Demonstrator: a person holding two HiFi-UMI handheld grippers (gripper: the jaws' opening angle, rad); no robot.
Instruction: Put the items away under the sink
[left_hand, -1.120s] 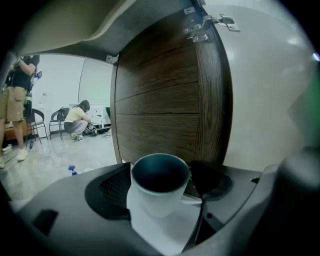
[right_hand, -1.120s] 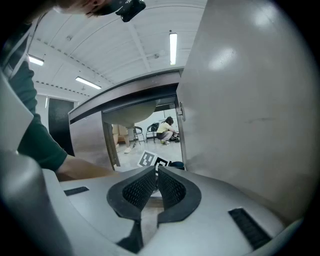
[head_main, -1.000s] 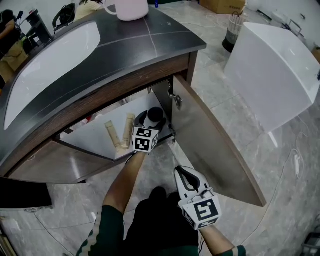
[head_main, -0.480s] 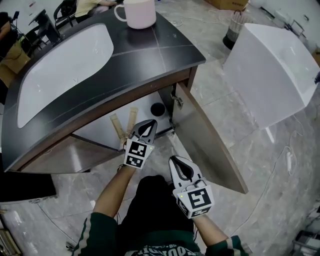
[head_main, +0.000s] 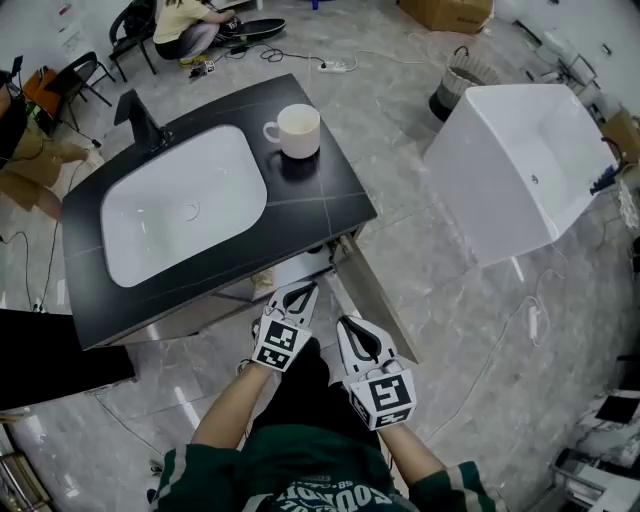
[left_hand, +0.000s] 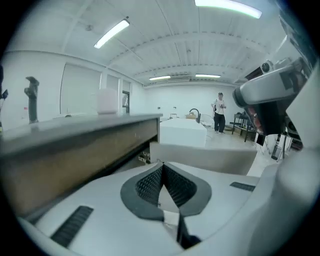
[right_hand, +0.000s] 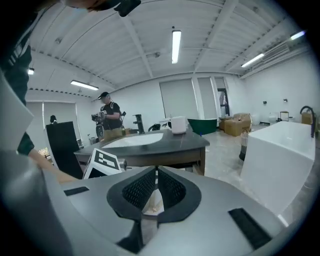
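Head view: left gripper (head_main: 299, 293), now pressed together and empty, has left its dark container inside the cabinet (head_main: 296, 268) ahead and risen beside the equally closed right gripper (head_main: 352, 327), so that item looks stowed.

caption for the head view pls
Left gripper and right gripper, both shut, empty, before a black vanity counter with white ceramic mug, cabinet door open.
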